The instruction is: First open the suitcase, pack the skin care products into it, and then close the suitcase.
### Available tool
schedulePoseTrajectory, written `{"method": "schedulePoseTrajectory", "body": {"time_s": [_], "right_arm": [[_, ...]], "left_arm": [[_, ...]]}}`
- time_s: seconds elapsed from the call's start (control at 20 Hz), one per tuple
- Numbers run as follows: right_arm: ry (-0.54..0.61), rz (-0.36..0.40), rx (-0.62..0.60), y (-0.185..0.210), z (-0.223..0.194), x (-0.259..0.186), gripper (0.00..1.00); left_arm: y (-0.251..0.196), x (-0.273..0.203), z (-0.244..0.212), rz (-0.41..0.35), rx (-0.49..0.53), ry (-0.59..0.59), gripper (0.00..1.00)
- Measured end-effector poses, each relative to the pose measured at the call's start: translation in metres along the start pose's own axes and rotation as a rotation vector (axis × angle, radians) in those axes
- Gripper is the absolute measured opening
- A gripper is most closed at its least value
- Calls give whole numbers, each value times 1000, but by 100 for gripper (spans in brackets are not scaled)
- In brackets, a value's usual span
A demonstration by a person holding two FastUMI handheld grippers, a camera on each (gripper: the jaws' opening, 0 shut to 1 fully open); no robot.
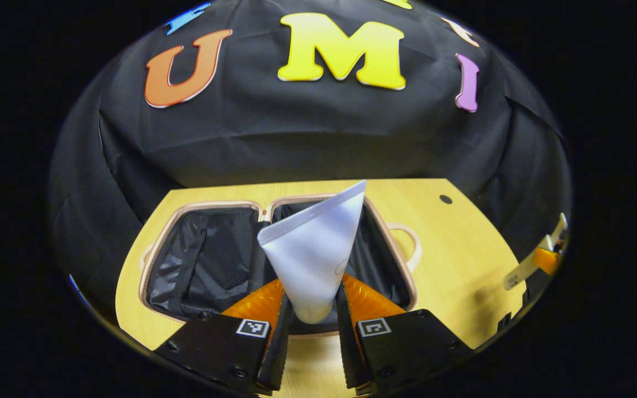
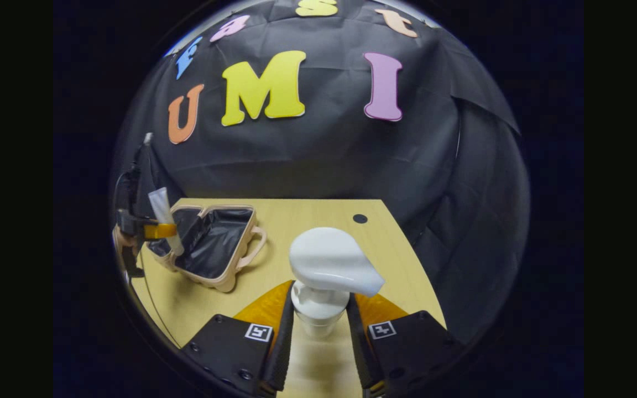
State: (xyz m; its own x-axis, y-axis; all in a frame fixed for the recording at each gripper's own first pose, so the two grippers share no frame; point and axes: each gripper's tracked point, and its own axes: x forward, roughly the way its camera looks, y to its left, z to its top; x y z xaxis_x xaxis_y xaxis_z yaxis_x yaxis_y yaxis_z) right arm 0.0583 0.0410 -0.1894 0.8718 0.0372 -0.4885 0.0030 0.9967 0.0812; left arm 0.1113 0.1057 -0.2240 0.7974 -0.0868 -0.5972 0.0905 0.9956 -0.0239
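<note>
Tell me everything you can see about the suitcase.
The suitcase is small, with a beige shell and a looped handle on one side. It lies flat on the wooden table, opened wide, showing two halves lined in black fabric with a strap across one. No products are seen inside. The left gripper holds a white tube above it.

You are facing a black cloth wall (image 1: 318, 138) that hangs in soft folds and wraps around both sides of the booth, creased where it drapes toward the corners. Below it sits a pale yellow wood-grain tabletop (image 2: 318, 221) with a small dark round hole (image 2: 360, 218) near its far edge, close to the cloth. The light falls evenly from above, leaving a faint sheen on the fabric and soft shadows on the wood.
</note>
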Motion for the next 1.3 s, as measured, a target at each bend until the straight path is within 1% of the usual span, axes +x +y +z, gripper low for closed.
{"method": "schedulePoseTrajectory", "body": {"time_s": [0.05, 0.1, 0.25, 0.35, 0.5, 0.65, 0.75, 0.8, 0.85, 0.9, 0.95, 1.0, 1.1, 1.15, 1.2, 1.25, 1.3], "right_arm": [[7, -5, -26, 5, -5, -8, 46], [12, -11, -33, 8, -8, -13, 46], [11, -48, -42, 5, -9, -23, 46], [19, -68, -43, 2, -12, -26, 46], [24, -86, -28, -1, -17, -28, 46], [50, -85, -24, 0, -26, -26, 46], [52, -69, -35, 3, -25, -22, 46], [49, -64, -44, 4, -24, -22, 43], [49, -60, -49, 5, -23, -21, 46], [51, -56, -50, 7, -23, -20, 46], [52, -52, -52, 8, -23, -19, 46], [54, -47, -57, 10, -24, -18, 46], [56, -11, -70, 28, -16, -12, 46], [53, 12, -69, 39, -7, -7, 46], [48, 39, -59, 52, 3, -1, 46], [41, 68, -42, 67, 15, 7, 46], [40, 107, -17, 90, 31, 19, 46]], "left_arm": [[3, 15, -11, -2, -14, 55, 44], [8, 24, -20, 7, -26, 86, 44], [2, 36, -41, -6, -79, 175, 44], [-1, 42, -55, -8, -90, 235, 44], [-4, 48, -49, -5, -57, 245, 44], [-3, 58, -44, 6, -23, 242, 44], [-4, 71, -49, -7, -3, 258, 44], [-6, 75, -54, -16, -15, 277, 45], [-7, 77, -56, -19, -28, 282, 45], [-5, 78, -56, -10, -30, 280, 45], [-2, 78, -54, -6, -27, 273, 51], [-2, 78, -54, -2, -28, 270, 52], [-3, 73, -45, -11, -19, 240, 39], [-5, 70, -37, -26, -16, 202, 46], [-8, 63, -27, -34, -4, 162, 49], [-10, 54, -16, -40, 10, 122, 62], [-10, 43, -5, -44, 22, 78, 70]]}}
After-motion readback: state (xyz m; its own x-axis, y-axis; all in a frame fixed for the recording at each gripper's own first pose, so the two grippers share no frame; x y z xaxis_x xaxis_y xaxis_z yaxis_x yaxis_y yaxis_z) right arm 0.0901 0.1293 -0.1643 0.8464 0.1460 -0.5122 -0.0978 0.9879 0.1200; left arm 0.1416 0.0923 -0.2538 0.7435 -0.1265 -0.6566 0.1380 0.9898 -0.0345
